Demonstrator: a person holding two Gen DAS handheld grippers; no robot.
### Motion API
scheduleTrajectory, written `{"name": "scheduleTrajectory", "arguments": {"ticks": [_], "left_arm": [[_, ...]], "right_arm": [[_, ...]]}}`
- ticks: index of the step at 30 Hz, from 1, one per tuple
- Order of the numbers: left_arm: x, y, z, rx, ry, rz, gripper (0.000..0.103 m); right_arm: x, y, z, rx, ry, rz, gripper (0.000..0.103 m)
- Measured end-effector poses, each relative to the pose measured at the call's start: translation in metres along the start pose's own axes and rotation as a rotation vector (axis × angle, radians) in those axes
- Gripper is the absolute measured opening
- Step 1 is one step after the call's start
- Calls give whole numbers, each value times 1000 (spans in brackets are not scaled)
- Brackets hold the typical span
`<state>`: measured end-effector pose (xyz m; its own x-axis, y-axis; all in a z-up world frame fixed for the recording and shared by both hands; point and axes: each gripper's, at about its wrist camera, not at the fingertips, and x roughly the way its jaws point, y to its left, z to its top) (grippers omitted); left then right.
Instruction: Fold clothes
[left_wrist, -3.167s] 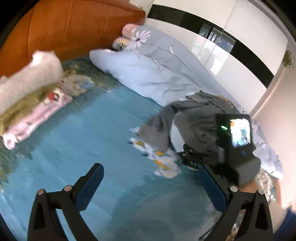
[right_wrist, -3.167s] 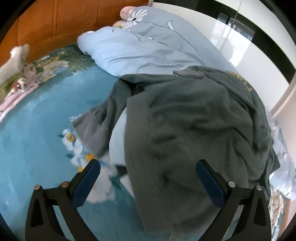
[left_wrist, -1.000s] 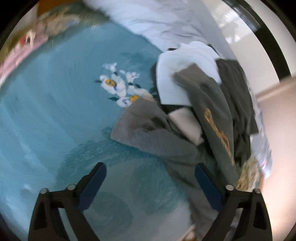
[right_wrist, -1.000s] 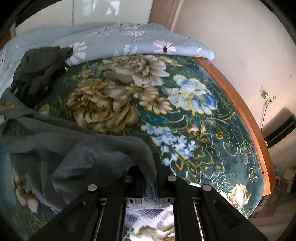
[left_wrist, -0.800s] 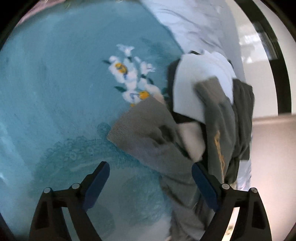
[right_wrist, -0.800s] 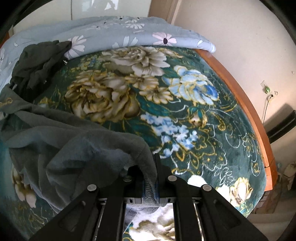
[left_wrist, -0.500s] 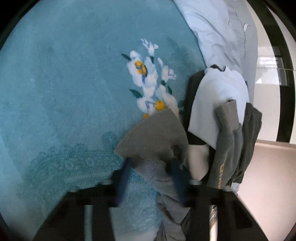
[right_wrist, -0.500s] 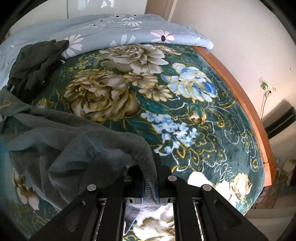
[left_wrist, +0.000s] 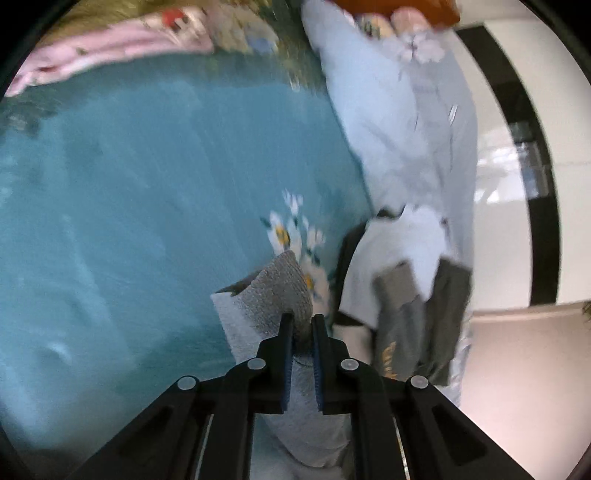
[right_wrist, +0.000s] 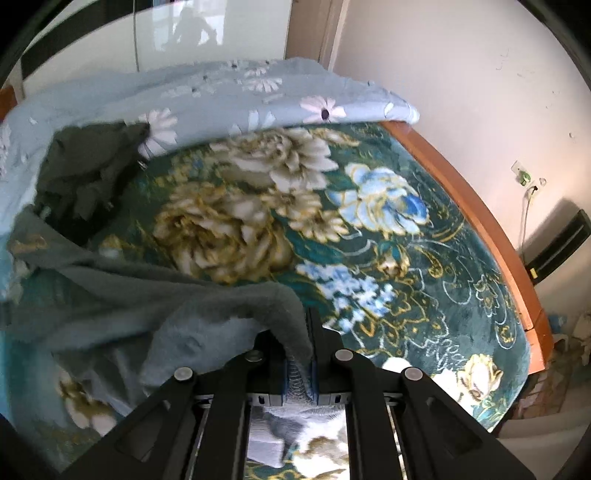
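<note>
the left tool (left_wrist: 302, 325) has just been closing and now pinches a corner of the grey garment (left_wrist: 280, 295), which was lying loose between wide jaws a second ago. the right tool (right_wrist: 298, 332) stays clamped on another edge of the same garment (right_wrist: 166, 302). it hangs over the bed (right_wrist: 369, 240), so with both ends gripped it looks ready to be spread for folding.
</note>
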<state>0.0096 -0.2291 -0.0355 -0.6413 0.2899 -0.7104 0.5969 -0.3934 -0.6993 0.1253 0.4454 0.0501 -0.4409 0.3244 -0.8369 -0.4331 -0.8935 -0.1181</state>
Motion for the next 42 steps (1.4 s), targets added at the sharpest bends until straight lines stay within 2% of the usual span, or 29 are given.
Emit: {"name": "scheduleTrajectory", "arguments": {"ticks": [5, 8, 10, 12, 15, 18, 20, 21, 22, 24, 25, 26, 28, 30, 32, 34, 37, 40, 42], "left_arm": [[-85, 38, 9, -49, -73, -32, 10], [-109, 52, 19, -35, -81, 68, 10], [-91, 61, 31, -54, -33, 120, 10], [-55, 71, 42, -91, 46, 170, 10], [-2, 80, 48, -82, 152, 258, 10], [24, 85, 49, -98, 211, 230, 13], [21, 75, 52, -43, 207, 182, 19], [16, 70, 54, -10, 199, 150, 29], [10, 66, 57, 21, 187, 116, 43], [-4, 63, 62, 84, 154, 85, 61], [-11, 65, 63, 113, 129, 97, 63], [-16, 69, 62, 137, 111, 122, 63], [-14, 83, 59, 166, 125, 195, 63], [-9, 104, 54, 158, 161, 240, 63], [-3, 124, 52, 124, 204, 260, 63], [6, 139, 48, 86, 245, 257, 63], [21, 150, 44, 20, 316, 191, 63], [33, 148, 46, 14, 347, 182, 63], [39, 142, 47, 21, 365, 195, 61]], "right_arm": [[-33, 15, -6, -34, -55, 79, 8], [-54, 17, -15, -41, -64, 125, 8], [-41, 22, -8, -31, -41, 131, 8], [-27, 28, -1, -21, -17, 136, 8], [-3, 40, 10, -15, 21, 139, 8], [25, 54, 20, -43, 57, 111, 8], [35, 57, 23, -43, 72, 101, 8], [41, 58, 25, -44, 81, 90, 8], [44, 58, 26, -46, 87, 84, 8], [49, 57, 27, -49, 99, 72, 9], [55, 55, 27, -44, 114, 62, 9], [60, 54, 27, -39, 129, 52, 11], [68, 51, 26, -10, 157, 49, 16], [73, 47, 24, 22, 179, 56, 24], [65, 46, 20, 18, 166, 61, 33], [51, 43, 16, -20, 146, 60, 46], [25, 26, 11, -79, 120, 58, 59], [5, 5, 5, -81, 113, 62, 67], [-6, -4, -4, -82, 120, 66, 68]]}}
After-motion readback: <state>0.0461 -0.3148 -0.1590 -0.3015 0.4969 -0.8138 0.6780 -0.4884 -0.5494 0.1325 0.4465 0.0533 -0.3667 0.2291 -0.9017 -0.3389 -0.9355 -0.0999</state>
